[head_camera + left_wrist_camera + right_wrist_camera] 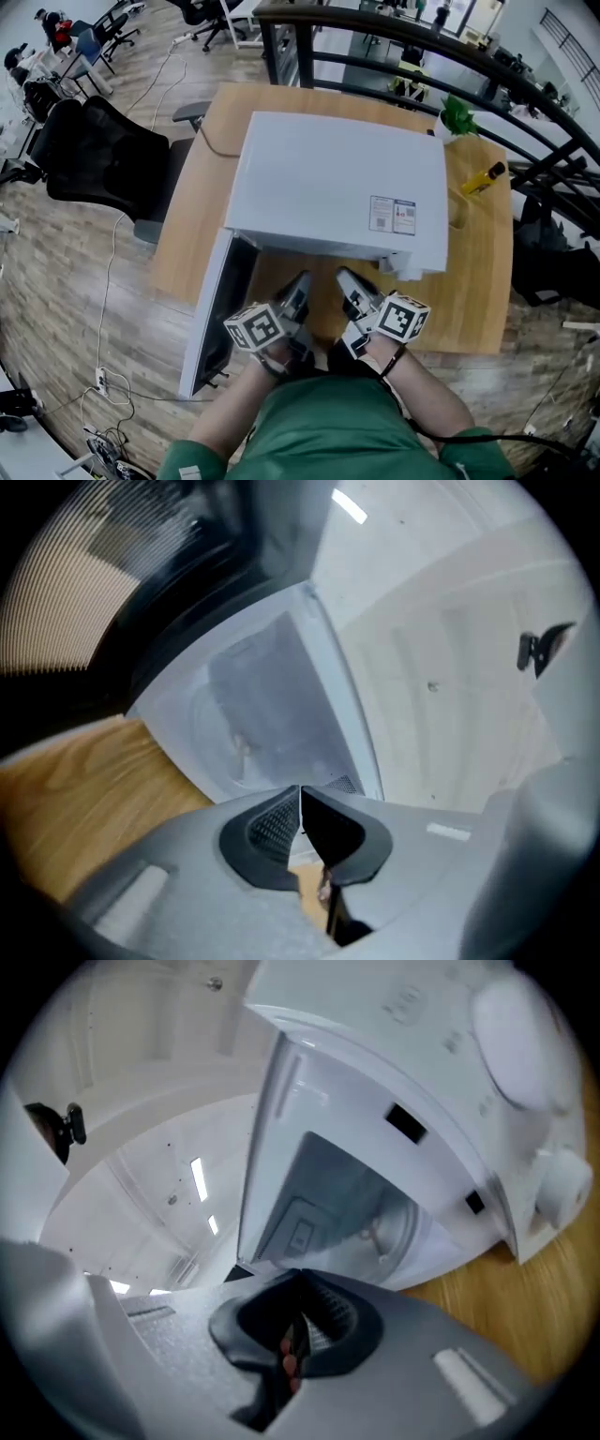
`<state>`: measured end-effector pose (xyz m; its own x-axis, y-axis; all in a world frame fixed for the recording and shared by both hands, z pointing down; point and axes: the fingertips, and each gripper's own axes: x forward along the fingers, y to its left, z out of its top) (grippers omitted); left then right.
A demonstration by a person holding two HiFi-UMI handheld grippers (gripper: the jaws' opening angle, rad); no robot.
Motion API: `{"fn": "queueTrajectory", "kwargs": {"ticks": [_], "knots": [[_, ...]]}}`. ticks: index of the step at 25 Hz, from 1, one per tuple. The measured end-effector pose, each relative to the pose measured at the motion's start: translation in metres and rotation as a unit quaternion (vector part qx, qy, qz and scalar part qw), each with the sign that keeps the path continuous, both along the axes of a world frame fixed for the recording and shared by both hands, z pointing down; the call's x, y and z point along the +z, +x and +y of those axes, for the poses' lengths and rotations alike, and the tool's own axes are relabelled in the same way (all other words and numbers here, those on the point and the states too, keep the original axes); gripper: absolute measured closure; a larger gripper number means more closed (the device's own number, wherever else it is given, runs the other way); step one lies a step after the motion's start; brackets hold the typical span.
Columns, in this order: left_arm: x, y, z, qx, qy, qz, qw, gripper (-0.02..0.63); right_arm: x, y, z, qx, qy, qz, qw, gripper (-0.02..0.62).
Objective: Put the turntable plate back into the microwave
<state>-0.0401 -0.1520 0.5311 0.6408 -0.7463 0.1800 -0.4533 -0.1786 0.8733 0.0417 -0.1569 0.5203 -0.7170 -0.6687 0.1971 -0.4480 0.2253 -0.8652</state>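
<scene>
The white microwave (337,187) stands on a wooden table (473,281), its door (217,309) swung open to the left. In the left gripper view, a pale round shape on the floor of the cavity (248,728) looks like the turntable plate. The same shape, the plate (398,1227), shows in the right gripper view. My left gripper (300,286) and right gripper (349,284) hang side by side just in front of the opening, above the table's near edge. Both are shut with nothing between the pads: left gripper (300,829), right gripper (298,1330).
The microwave's control panel with two knobs (525,1044) is at the right of the opening. A yellow object (485,178) and a small plant (457,117) sit at the table's far right. A black office chair (94,150) stands to the left, and a dark railing (525,103) runs behind.
</scene>
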Motion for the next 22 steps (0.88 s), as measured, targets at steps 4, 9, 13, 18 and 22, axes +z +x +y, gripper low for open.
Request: {"fn": "queueTrajectory", "kwargs": {"ticks": [4, 9, 13, 18, 22], "knots": [[-0.030, -0.007, 0.006, 0.009, 0.045, -0.052, 0.9976, 0.595, -0.038, 0.006, 0.000, -0.013, 0.067, 0.058, 0.996, 0.592], [-0.074, -0.023, 0.010, 0.001, 0.113, -0.135, 0.9844, 0.595, -0.075, 0.014, 0.001, -0.009, 0.122, 0.115, 0.986, 0.592], [-0.100, -0.032, 0.013, 0.000, 0.164, -0.238, 0.9572, 0.595, -0.098, 0.018, 0.005, -0.016, 0.189, 0.195, 0.962, 0.592], [-0.132, -0.043, 0.018, -0.016, 0.225, -0.330, 0.9169, 0.595, -0.133, 0.013, 0.017, -0.030, 0.292, 0.287, 0.912, 0.592], [-0.151, -0.044, 0.024, -0.021, 0.255, -0.343, 0.9038, 0.595, -0.154, 0.011, 0.026, -0.029, 0.338, 0.318, 0.885, 0.592]]}}
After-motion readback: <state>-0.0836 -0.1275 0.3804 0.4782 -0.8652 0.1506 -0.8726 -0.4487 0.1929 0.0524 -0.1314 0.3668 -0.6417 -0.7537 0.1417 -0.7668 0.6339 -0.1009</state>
